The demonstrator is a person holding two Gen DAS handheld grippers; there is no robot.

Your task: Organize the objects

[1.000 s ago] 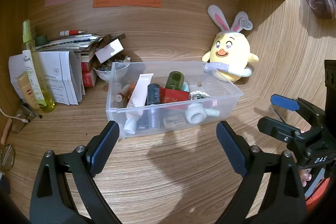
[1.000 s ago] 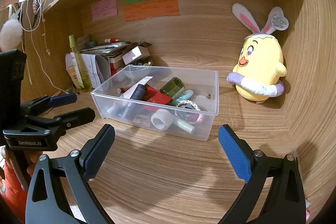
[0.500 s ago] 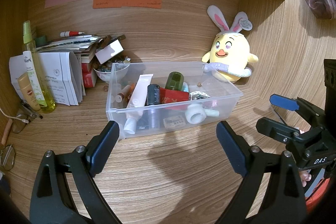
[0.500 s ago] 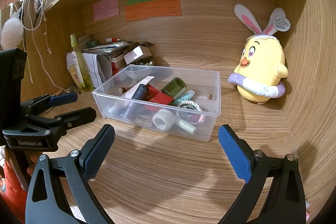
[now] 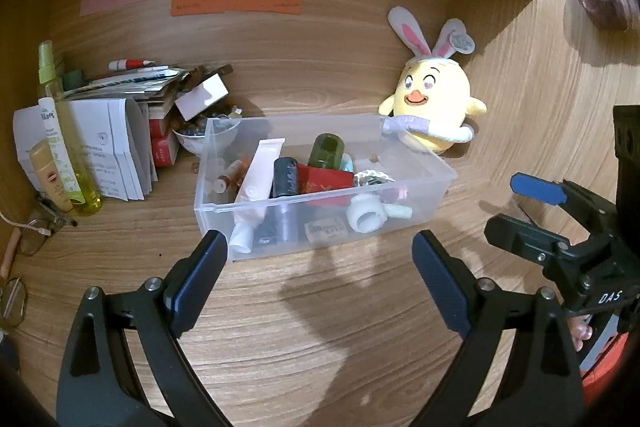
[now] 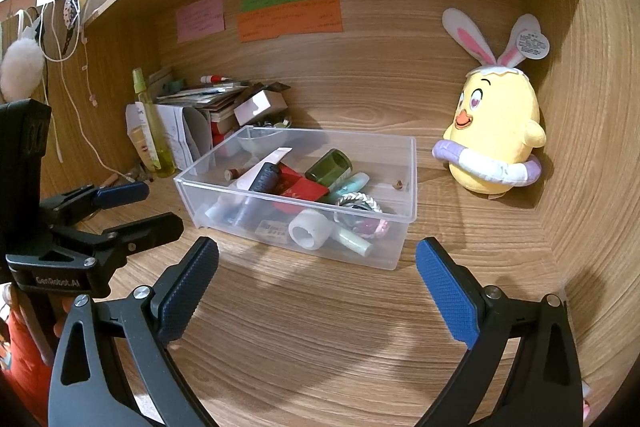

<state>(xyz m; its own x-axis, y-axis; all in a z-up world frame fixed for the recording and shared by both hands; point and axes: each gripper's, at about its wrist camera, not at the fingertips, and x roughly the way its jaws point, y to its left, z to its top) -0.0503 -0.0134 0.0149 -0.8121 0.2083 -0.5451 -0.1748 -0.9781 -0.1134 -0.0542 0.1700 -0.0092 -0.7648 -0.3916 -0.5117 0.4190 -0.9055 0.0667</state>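
Both grippers are held with jaws spread wide and empty above the worktop (image 6: 320, 339), the clear bin (image 5: 224, 203) lying just ahead of the left gripper (image 5: 320, 259) and ahead-left of the right gripper (image 6: 316, 267). Its long axis is seen running across the jaws; tubes (image 5: 260, 175), a green bottle (image 5: 326, 149) and a white roll (image 5: 365, 214) are piled inside.

Black frames are seen on both tools, studded with silver screws. The left gripper (image 5: 320, 257) is fitted with dark navy pads and lettered "GenRobot.AI". Bright blue, cross-hatched pads (image 6: 448, 281) are carried by the right gripper (image 6: 318, 265), stamped "DAS". An orange-red sleeve (image 6: 22, 347) is glimpsed behind.
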